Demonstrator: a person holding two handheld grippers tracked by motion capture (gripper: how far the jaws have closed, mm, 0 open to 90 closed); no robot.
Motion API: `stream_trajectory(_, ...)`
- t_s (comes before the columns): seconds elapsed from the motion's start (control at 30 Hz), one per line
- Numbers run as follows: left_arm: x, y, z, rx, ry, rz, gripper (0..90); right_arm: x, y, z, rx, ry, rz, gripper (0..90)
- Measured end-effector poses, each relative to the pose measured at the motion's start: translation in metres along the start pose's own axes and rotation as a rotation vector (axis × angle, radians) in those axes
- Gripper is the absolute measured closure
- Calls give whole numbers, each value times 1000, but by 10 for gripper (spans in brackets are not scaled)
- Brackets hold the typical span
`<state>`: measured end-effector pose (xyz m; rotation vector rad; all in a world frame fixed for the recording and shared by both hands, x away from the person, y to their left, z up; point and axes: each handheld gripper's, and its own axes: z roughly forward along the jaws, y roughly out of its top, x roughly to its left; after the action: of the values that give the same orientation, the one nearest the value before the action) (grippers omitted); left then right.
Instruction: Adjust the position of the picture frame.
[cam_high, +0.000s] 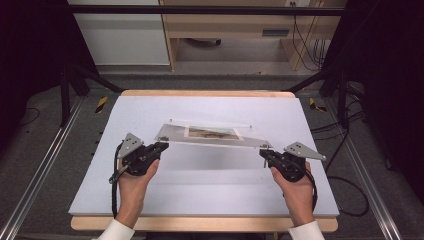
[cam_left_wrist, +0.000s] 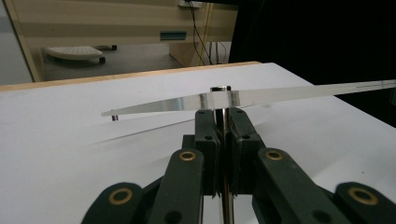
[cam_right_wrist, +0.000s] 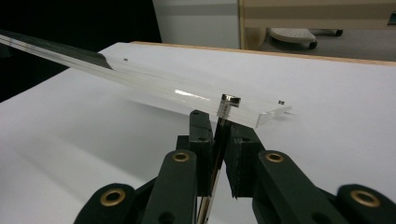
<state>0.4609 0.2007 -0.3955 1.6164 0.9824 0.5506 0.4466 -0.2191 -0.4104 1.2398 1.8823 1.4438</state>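
Observation:
A clear acrylic photo frame (cam_high: 212, 135) with a small picture (cam_high: 212, 133) in it hangs above the white board, tilted, with its near edge raised. My left gripper (cam_high: 162, 145) holds its near left corner and my right gripper (cam_high: 263, 152) its near right corner. In the left gripper view the left gripper (cam_left_wrist: 223, 119) is shut on a metal corner post (cam_left_wrist: 220, 88) that runs down through the panel (cam_left_wrist: 289, 94). The right gripper (cam_right_wrist: 219, 126) is likewise shut on a metal post (cam_right_wrist: 229, 100) under the panel's (cam_right_wrist: 154, 81) corner.
The white board (cam_high: 200, 185) lies on a wooden table (cam_high: 200, 223). Metal rails (cam_high: 40, 170) run along both sides, and cables (cam_high: 345, 185) lie on the floor at the right. Wooden furniture (cam_high: 235, 30) stands beyond the table's far edge.

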Motion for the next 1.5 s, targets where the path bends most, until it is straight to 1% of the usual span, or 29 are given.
stream_trajectory(0.17,-3,-5,12,9,-5,1,829,-11,-3,0,8,-16,8,821)
stream_trajectory(0.2,-2,-6,13,3,-6,-1,829,-12,-4,0,4,-16,12,821)
stream_trajectory(0.23,-2,-7,13,3,-4,-1,830,-13,-4,0,5,-17,3,821)
stream_trajectory(0.37,-1,-12,12,10,-4,-4,828,-11,-5,1,5,-18,2,823)
stream_trajectory(0.63,0,-32,8,74,9,1,821,-5,-13,2,18,-35,-16,832)
stream_trajectory(0.67,0,-34,8,78,10,2,821,-4,-15,2,22,-30,-11,833)
stream_trajectory(0.73,0,-37,7,91,10,9,822,-3,-18,2,36,-30,-18,834)
stream_trajectory(0.87,-2,-45,7,117,26,22,823,-2,-25,1,50,-22,-3,841)
stream_trajectory(0.97,-1,-51,6,137,20,4,829,-2,-31,2,68,-13,11,847)
stream_trajectory(1.03,-3,-56,7,161,32,22,829,-1,-35,2,84,-13,18,848)
stream_trajectory(1.1,-2,-58,8,184,32,32,833,-1,-38,3,108,-19,5,848)
stream_trajectory(1.2,-1,-60,10,207,36,32,835,0,-43,5,129,-13,-1,848)
stream_trajectory(1.27,0,-63,10,214,34,29,837,1,-45,5,137,-16,-8,849)
stream_trajectory(1.33,1,-65,10,223,28,23,837,1,-47,6,145,-17,2,849)
stream_trajectory(1.4,0,-67,10,228,26,26,837,1,-49,7,152,-13,4,849)
stream_trajectory(1.47,1,-68,10,227,22,15,838,0,-50,7,159,-13,4,849)
stream_trajectory(1.5,1,-68,10,228,25,20,838,0,-50,7,160,-12,5,849)
